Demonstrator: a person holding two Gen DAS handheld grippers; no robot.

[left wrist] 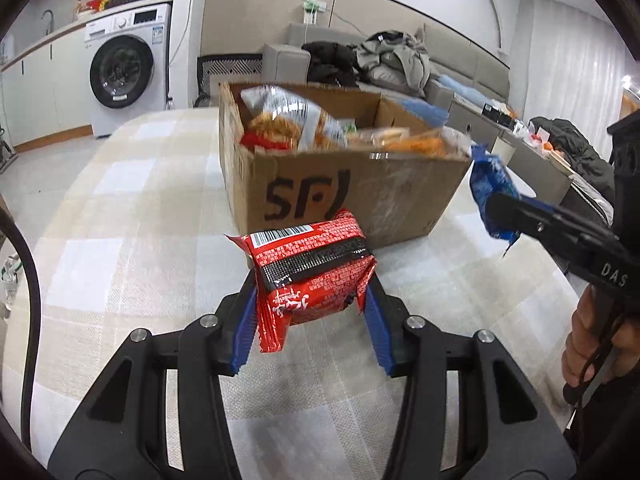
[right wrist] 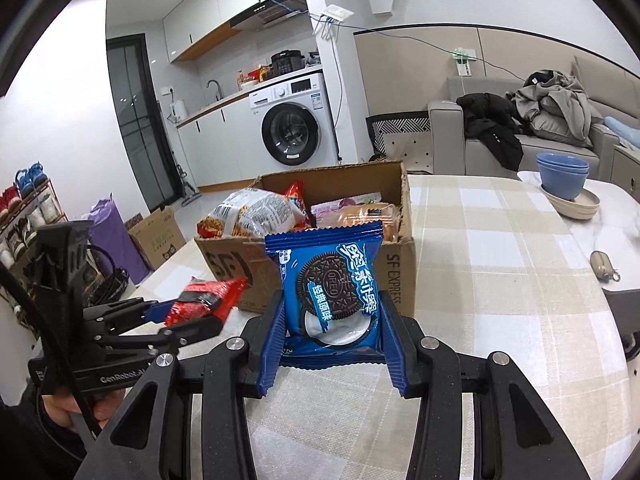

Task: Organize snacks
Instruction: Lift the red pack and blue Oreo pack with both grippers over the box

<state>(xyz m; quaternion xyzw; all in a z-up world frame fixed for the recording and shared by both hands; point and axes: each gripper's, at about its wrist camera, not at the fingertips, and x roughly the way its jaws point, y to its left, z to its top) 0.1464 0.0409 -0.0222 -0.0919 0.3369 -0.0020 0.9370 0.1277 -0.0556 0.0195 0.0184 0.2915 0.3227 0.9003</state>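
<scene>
My left gripper [left wrist: 310, 304] is shut on a red snack packet [left wrist: 310, 268], held above the checked tablecloth just short of the cardboard box [left wrist: 360, 192]. The box is open-topped and holds several snack bags [left wrist: 288, 120]. My right gripper [right wrist: 330, 320] is shut on a blue Oreo packet [right wrist: 330, 284], upright between its blue pads, in front of the same box [right wrist: 396, 276]. In the left wrist view the right gripper [left wrist: 500, 208] with the blue packet [left wrist: 490, 188] hangs at the box's right corner. In the right wrist view the left gripper [right wrist: 192, 316] with the red packet [right wrist: 208, 296] is at lower left.
Blue bowls [right wrist: 562, 176] on a plate stand at the table's far right, and a small beige pouch [right wrist: 604, 264] lies near the right edge. A sofa [left wrist: 460, 68] piled with clothes and a washing machine [left wrist: 128, 68] are behind the table. A hand [left wrist: 588, 344] grips the right tool.
</scene>
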